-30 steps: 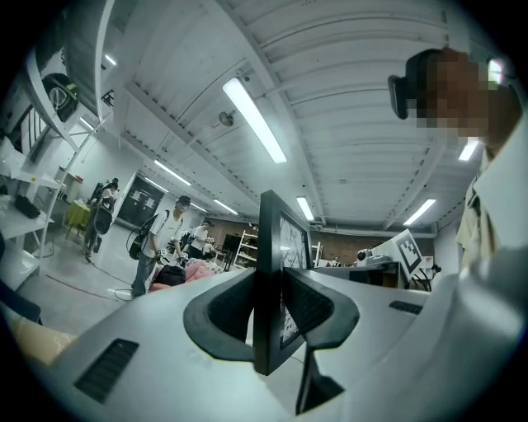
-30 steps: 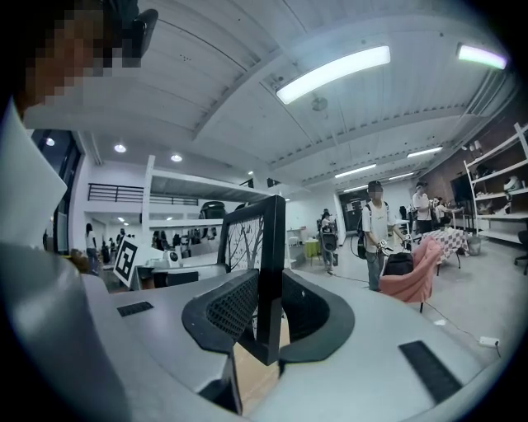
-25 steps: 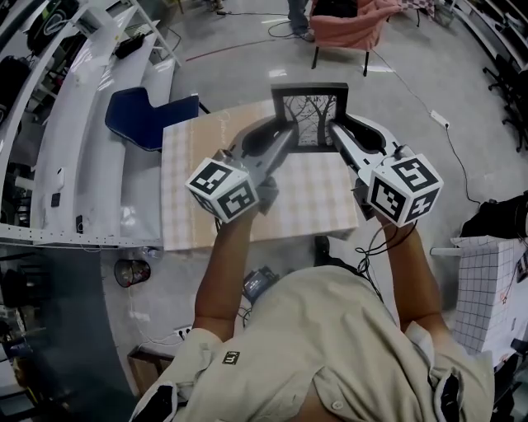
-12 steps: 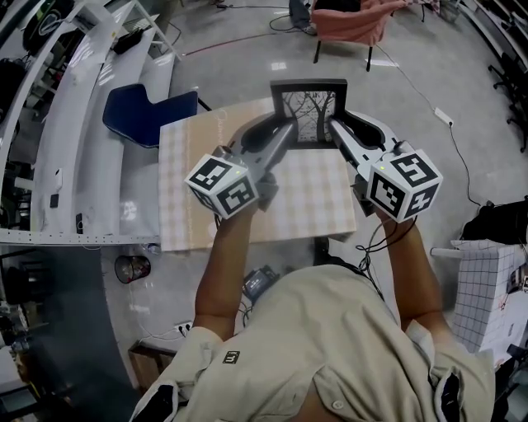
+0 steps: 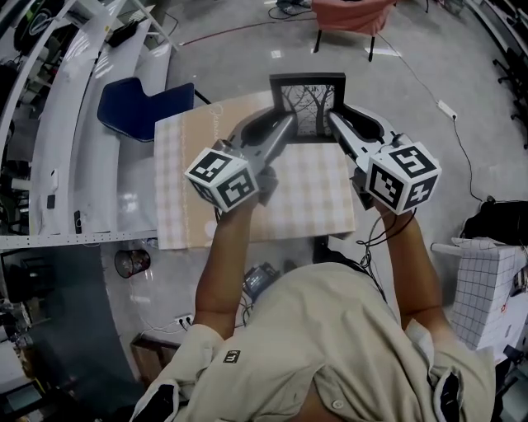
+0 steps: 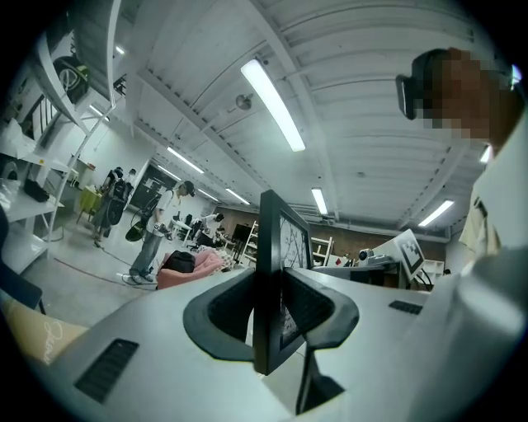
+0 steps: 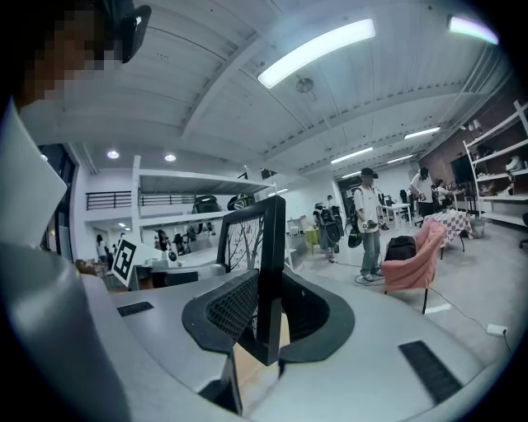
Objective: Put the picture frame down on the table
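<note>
near the top centre, the left gripper (image 5: 285,132) and right gripper (image 5: 337,130) each clamp a side of a black picture frame (image 5: 308,107) above the checked table (image 5: 313,194).

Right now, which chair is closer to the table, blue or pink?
The blue chair: it is right beside the table; the pink chair stands farther off.

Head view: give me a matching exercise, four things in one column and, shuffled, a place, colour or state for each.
Things:
1. picture frame
2. left gripper
3. blue chair
4. table

Descriptions:
A. covered with a checked cloth
B. jaws shut on the frame's left edge
C. black, showing bare trees
D. on the floor, left of the table

Pairs: 1-C, 2-B, 3-D, 4-A.
</note>
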The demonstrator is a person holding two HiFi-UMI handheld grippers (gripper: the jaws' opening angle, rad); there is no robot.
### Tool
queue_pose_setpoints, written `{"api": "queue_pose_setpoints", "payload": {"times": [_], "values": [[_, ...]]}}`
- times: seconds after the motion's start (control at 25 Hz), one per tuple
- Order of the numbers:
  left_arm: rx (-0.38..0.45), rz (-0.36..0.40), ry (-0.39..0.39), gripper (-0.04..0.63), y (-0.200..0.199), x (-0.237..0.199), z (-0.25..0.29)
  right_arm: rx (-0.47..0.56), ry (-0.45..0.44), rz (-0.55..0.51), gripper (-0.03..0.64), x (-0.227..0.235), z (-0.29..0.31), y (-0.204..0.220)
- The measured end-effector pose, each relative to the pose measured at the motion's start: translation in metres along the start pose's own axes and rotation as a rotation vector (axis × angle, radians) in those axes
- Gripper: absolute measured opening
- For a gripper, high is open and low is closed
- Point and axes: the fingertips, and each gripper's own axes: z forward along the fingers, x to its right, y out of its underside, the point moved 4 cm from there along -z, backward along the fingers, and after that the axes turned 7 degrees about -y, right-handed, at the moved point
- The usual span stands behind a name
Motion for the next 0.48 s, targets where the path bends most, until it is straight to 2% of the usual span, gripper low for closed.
{"api": "queue_pose_setpoints", "payload": {"times": [0.48], "values": [[-0.056, -0.041, -0.025, 0.109, 0.025, -0.033, 0.034, -0.043, 0.003, 0.057, 0.086, 0.043, 0.025, 0.023]]}}
